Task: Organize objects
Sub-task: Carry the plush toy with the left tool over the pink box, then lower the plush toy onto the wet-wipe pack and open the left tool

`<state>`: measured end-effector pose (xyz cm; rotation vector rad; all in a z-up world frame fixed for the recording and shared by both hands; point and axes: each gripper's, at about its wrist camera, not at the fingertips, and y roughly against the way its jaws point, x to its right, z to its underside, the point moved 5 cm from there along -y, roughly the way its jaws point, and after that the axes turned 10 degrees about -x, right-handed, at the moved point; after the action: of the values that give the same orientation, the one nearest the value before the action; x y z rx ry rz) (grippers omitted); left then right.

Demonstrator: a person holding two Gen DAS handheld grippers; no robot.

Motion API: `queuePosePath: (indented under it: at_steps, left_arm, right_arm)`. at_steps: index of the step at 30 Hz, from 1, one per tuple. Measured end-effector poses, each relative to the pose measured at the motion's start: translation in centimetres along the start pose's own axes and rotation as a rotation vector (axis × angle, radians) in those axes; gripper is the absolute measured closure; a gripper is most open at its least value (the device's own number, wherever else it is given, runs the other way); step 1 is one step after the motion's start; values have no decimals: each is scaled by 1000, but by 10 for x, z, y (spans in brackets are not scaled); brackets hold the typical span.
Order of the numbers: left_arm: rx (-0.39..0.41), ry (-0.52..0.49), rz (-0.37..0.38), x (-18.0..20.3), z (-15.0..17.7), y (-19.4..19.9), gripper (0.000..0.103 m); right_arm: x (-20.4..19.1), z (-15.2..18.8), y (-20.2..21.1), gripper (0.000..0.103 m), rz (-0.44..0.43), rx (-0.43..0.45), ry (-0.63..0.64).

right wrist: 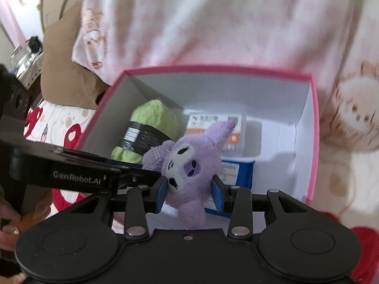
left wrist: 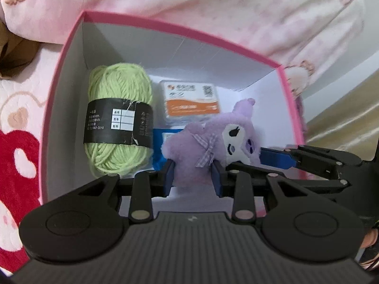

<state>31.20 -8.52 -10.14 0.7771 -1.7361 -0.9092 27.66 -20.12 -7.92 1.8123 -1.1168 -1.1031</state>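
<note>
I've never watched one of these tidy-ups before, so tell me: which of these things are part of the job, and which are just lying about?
Part of the job:
- purple plush, gripped by the left tool and the right tool
- pink box
- green yarn, packet and blue box inside it

Just lying about:
- blanket under the box
- brown pillow

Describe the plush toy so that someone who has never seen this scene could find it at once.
Look into the pink-rimmed box with white inner walls. Beside the green yarn ball and in front of the orange-labelled packet, the left gripper and right gripper both clamp the plush toy. It alone is fluffy purple, with a white face.
</note>
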Motion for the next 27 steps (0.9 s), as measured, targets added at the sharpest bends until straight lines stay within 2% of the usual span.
queuePosePath:
  at_steps: [2, 5, 7, 12, 18, 20, 23, 25, 27]
  left_arm:
    - [-17, -9, -31, -1, 0, -8, 73]
    - [-55, -35, -85, -1, -3, -19, 82]
    - [-51, -39, -109, -4, -6, -22, 83]
    - [-25, -15, -90, -10, -7, -23, 84]
    - [55, -43, -91, 1, -14, -12, 84]
    - [56, -44, -73, 5, -17, -12, 84]
    - [36, -59, -87, 11, -21, -23, 83]
    - [47, -81, -119, 14, -21, -25, 84]
    - [53, -96, -142, 17, -21, -26, 84]
  right_arm:
    - [4, 1, -10, 58, 6, -19, -22]
    - [0, -1, -20, 60, 57, -47, 5]
    - [2, -4, -25, 60, 61, -52, 9]
    - [14, -5, -40, 60, 62, -93, -48]
    - [16, -3, -43, 60, 35, -85, -82]
    - [16, -4, -44, 60, 32, -79, -84]
    - [14, -2, -47, 55, 60, -56, -56]
    - [6, 1, -45, 44, 117, -30, 10]
    - [-1, 7, -40, 41, 178, -9, 73]
